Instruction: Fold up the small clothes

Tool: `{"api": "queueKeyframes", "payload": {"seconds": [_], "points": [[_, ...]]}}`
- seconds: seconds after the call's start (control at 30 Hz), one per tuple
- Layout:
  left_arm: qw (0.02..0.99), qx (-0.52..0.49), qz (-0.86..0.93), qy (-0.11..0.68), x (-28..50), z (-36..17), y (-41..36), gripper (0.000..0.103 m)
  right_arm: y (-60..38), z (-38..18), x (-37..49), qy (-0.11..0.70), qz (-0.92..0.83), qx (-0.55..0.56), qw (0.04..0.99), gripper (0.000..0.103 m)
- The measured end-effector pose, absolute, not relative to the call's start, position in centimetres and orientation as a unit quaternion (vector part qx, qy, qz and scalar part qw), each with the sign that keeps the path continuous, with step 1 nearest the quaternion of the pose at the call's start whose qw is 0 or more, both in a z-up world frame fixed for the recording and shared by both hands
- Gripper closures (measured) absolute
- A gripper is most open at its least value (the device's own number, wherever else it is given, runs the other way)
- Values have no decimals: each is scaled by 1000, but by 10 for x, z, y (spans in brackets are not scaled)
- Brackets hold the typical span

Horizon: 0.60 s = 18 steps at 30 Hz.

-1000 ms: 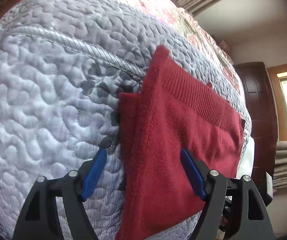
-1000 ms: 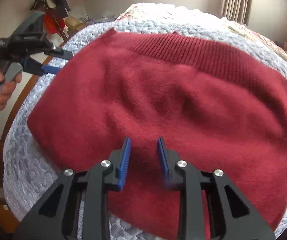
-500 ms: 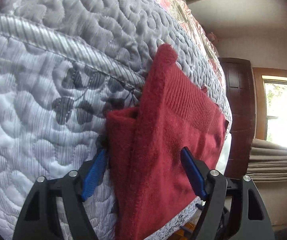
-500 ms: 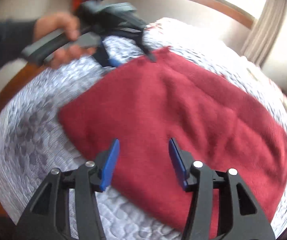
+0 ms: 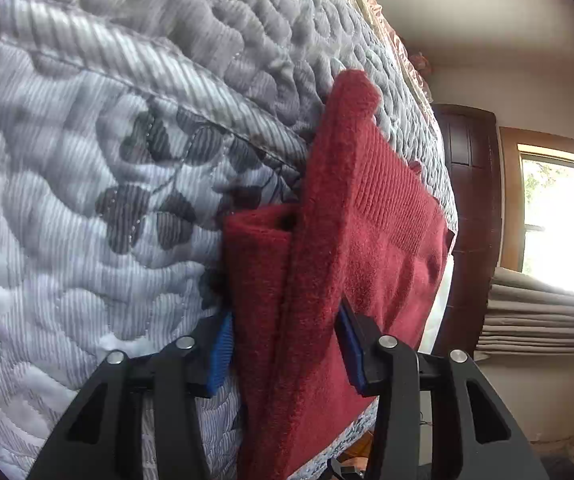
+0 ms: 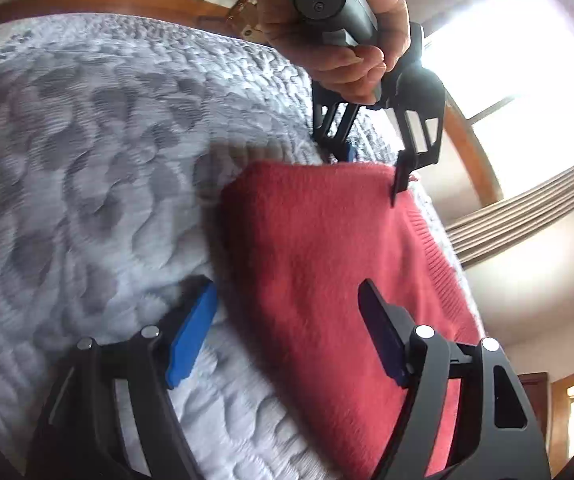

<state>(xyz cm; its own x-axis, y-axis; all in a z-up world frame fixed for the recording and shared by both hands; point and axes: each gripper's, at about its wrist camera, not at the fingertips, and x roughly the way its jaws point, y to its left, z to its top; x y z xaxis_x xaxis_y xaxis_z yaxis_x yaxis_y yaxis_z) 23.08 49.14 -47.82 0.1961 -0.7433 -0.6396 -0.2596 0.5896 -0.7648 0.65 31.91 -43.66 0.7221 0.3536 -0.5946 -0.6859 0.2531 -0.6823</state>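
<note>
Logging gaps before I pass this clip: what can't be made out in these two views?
- Left wrist view: whether the left gripper has clamped the folded dark red knitted garment; fabric covers the pads' inner faces.
- Right wrist view: motion blur smears the grey quilted bedspread.
- Right gripper: garment's near edge is cut off below.

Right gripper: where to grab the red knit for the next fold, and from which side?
Take the near corner of the red knit, at its plain fuzzy edge where the right gripper already straddles it, open. Come in low from the quilt side. The left gripper brackets the stacked layers at the far corner, so likely lift both together.
</note>
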Motion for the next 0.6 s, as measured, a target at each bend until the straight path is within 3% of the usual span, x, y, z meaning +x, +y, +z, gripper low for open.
{"api": "queueKeyframes", "payload": {"seconds": [0.3, 0.33, 0.4, 0.6], "points": [[637, -417, -182, 622, 240, -486, 481, 58, 364, -435, 47, 203, 271, -479, 810, 33], [638, -412, -180, 625, 241, -486, 478, 59, 364, -434, 52, 215, 272, -467, 813, 35], [635, -409, -171, 632, 241, -488, 477, 75, 365, -431, 59, 241, 281, -444, 816, 51], [621, -420, -170, 639, 243, -489, 475, 84, 352, -414, 70, 286, 286, -387, 829, 67]]}}
